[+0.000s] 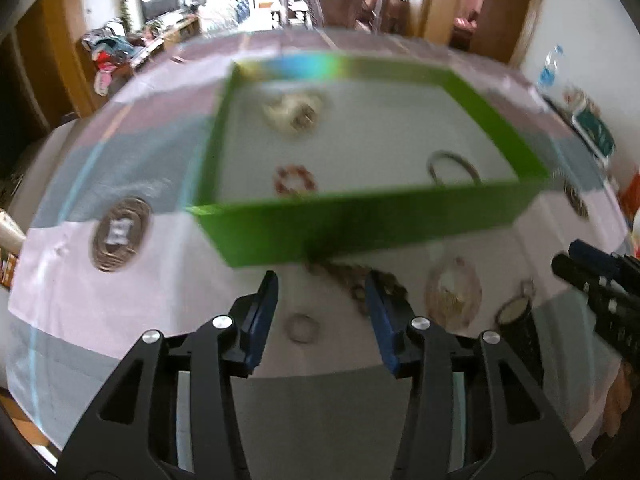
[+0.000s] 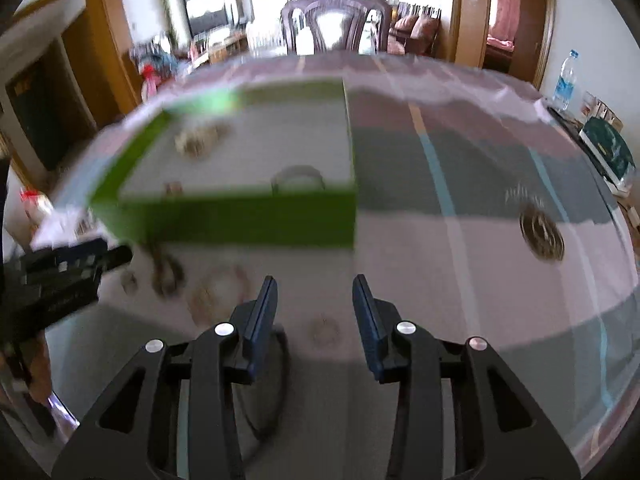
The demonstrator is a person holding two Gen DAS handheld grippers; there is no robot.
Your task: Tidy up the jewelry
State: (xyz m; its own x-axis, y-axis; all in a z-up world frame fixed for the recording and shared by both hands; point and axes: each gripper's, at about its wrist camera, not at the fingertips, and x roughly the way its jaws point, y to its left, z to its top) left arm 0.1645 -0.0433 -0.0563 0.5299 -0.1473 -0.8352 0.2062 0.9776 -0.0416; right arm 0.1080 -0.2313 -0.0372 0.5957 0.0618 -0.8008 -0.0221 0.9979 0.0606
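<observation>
A green box (image 1: 360, 224) stands on the striped tablecloth, also in the right wrist view (image 2: 240, 220). Inside lie a pale beaded piece (image 1: 294, 112), a red bracelet (image 1: 295, 180) and a thin bangle (image 1: 454, 168). My left gripper (image 1: 322, 288) is open and empty, just before the box's near wall. A dark chain (image 1: 356, 280) lies between its fingers and a small ring (image 1: 303, 328) below. My right gripper (image 2: 314, 292) is open and empty, above a small ring (image 2: 325, 330). Both views are blurred.
On the cloth lie a coiled necklace (image 1: 120, 234) at left, a pale necklace (image 1: 452, 296) and a watch-like piece (image 1: 516, 312) at right, and a round coiled piece (image 2: 542, 234). A bottle (image 2: 564, 80) and book (image 2: 608, 144) stand at the far right.
</observation>
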